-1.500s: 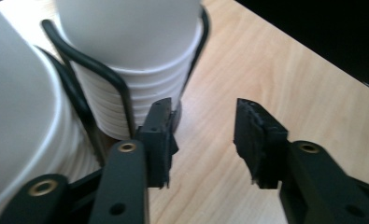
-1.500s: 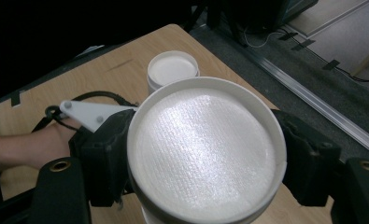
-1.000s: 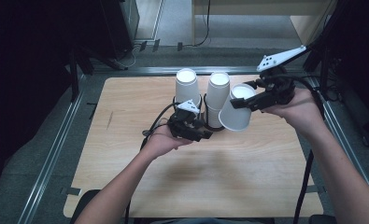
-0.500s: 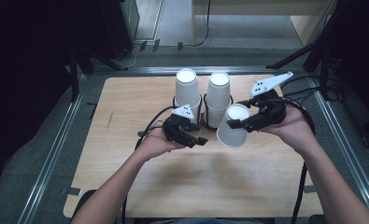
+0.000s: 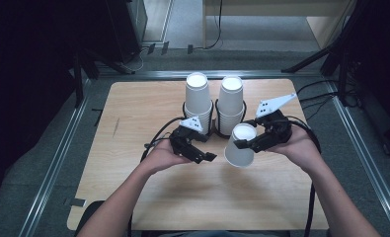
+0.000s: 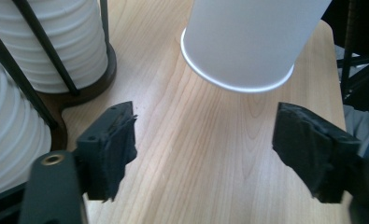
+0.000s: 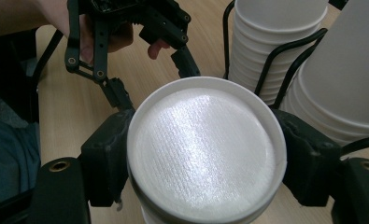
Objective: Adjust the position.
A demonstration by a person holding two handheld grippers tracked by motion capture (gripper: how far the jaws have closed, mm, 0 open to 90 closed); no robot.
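Note:
A white paper cup (image 5: 240,146), upside down, is clamped near its base by my right gripper (image 5: 245,140), right of the table's middle. In the right gripper view the cup's base (image 7: 205,149) faces the camera and both pads press its sides, the gripper (image 7: 205,156) shut on it. The cup's rim (image 6: 238,84) hangs close over the wood; whether it touches I cannot tell. My left gripper (image 5: 207,148) sits just left of the cup. Its jaws (image 6: 210,144) have just been opening and stand wide apart over bare wood, nothing between them.
Two tall stacks of white cups (image 5: 197,98) (image 5: 230,96) stand upside down in black wire holders (image 5: 215,129) behind both grippers. Those stacks crowd the left gripper's left side (image 6: 46,46). The wooden table (image 5: 133,113) has dark floor and metal rails around it.
The right gripper has come down and toward me with the cup, turning it mouth-down near the table. The left gripper has drawn back from the stacks and its jaws have spread.

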